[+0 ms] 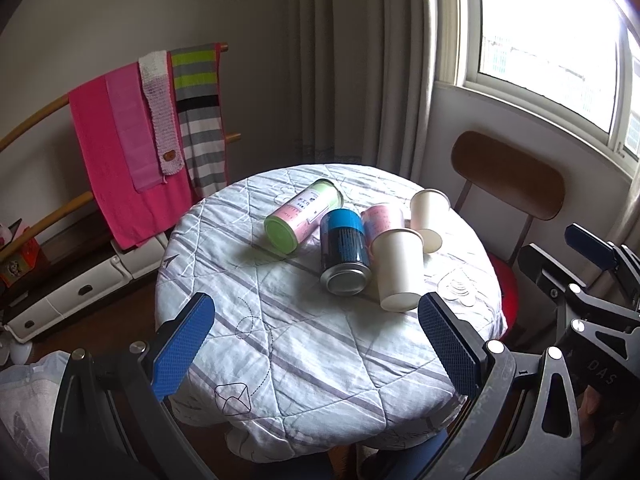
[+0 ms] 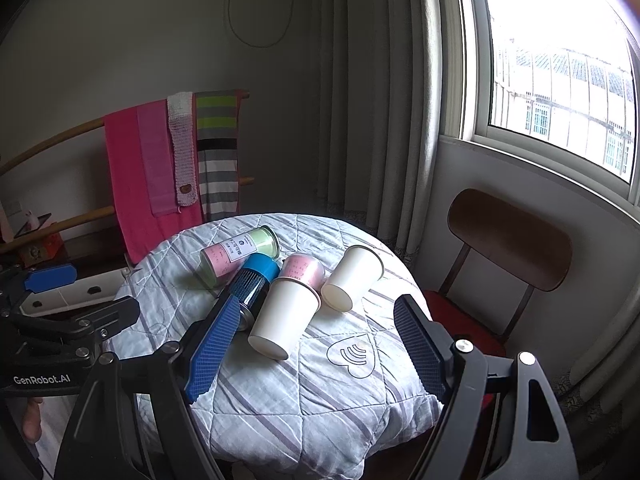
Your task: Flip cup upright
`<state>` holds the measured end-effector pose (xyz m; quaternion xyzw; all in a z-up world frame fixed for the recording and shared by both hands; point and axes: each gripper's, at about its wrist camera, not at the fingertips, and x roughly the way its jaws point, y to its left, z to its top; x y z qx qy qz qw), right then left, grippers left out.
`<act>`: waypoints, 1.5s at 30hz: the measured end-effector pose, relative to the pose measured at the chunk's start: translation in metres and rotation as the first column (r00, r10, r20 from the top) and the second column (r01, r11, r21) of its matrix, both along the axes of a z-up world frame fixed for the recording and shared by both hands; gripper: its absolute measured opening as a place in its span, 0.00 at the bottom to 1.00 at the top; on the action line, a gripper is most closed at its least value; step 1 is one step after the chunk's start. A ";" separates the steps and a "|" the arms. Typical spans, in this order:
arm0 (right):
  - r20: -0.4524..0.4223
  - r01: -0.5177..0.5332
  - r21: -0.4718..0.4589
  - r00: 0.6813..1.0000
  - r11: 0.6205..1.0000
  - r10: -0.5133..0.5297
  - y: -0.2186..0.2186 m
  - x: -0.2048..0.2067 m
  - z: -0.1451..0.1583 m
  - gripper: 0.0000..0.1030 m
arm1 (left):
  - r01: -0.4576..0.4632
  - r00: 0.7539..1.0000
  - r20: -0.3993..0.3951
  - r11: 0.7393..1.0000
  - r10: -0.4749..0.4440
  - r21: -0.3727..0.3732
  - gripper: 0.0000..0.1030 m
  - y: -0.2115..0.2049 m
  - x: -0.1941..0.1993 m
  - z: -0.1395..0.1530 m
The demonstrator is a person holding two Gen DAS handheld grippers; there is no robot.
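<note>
Two white paper cups lie on their sides on the quilted round table (image 2: 280, 408), both empty as far as we can see; the near cup (image 2: 286, 320) points its base toward us and its mouth away against a pink-and-white container (image 2: 302, 268), while the far cup (image 2: 352, 278) lies just beside it to the right. We judge our right gripper (image 2: 316, 350) the nearer tool: its jaws stand wide apart, holding nothing, with the near cup lying ahead between them. Our left gripper (image 1: 316, 344) is likewise spread and empty, with that cup ahead to its right. A blue can (image 2: 256, 284) lies touching the cup's left flank
</note>
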<state>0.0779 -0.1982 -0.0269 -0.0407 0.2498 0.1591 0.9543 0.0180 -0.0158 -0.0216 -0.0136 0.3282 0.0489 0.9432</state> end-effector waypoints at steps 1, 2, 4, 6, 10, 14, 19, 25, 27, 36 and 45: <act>-0.003 -0.002 0.001 1.000 1.000 0.002 0.000 0.002 -0.001 0.78 | -0.003 1.000 -0.004 1.000 0.003 -0.001 1.00 0.001 0.001 -0.001; -0.005 -0.002 0.002 1.000 1.000 0.002 0.000 0.003 -0.002 0.78 | -0.005 1.000 -0.008 1.000 0.005 0.000 1.00 0.002 0.003 -0.002; -0.013 -0.004 0.002 1.000 1.000 0.004 -0.001 0.006 -0.004 0.78 | -0.013 1.000 -0.013 1.000 0.013 0.005 1.00 0.003 0.006 -0.004; -0.018 -0.005 0.004 1.000 1.000 0.005 -0.001 0.008 -0.005 0.78 | -0.014 1.000 -0.021 1.000 0.014 0.002 1.00 0.004 0.009 -0.006; -0.031 -0.006 0.005 1.000 1.000 0.007 -0.002 0.013 -0.008 0.78 | -0.021 0.999 -0.035 1.000 0.021 0.004 1.00 0.003 0.016 -0.010; -0.041 -0.006 0.005 0.999 1.000 0.006 -0.001 0.018 -0.011 0.78 | -0.016 0.999 -0.049 1.000 0.016 0.003 1.00 0.001 0.023 -0.013; -0.053 -0.006 0.009 0.999 1.000 0.007 -0.002 0.023 -0.014 0.78 | -0.006 0.998 -0.057 1.000 0.006 -0.001 1.00 -0.003 0.033 -0.016; -0.066 -0.002 0.004 0.998 1.000 0.002 -0.003 0.031 -0.018 0.78 | 0.001 0.997 -0.076 1.000 -0.002 -0.015 1.00 -0.008 0.048 -0.023; -0.071 -0.001 0.005 0.997 1.000 0.001 -0.003 0.034 -0.020 0.78 | -0.001 0.997 -0.076 1.000 0.000 -0.012 1.00 -0.009 0.052 -0.024; -0.094 -0.004 0.000 0.996 1.000 0.004 -0.003 0.048 -0.027 0.78 | -0.008 0.994 -0.113 1.000 0.006 -0.016 1.00 -0.013 0.076 -0.039; -0.116 -0.003 -0.001 0.993 1.000 0.003 -0.005 0.063 -0.037 0.78 | -0.026 0.990 -0.137 0.999 0.022 -0.026 1.00 -0.012 0.097 -0.053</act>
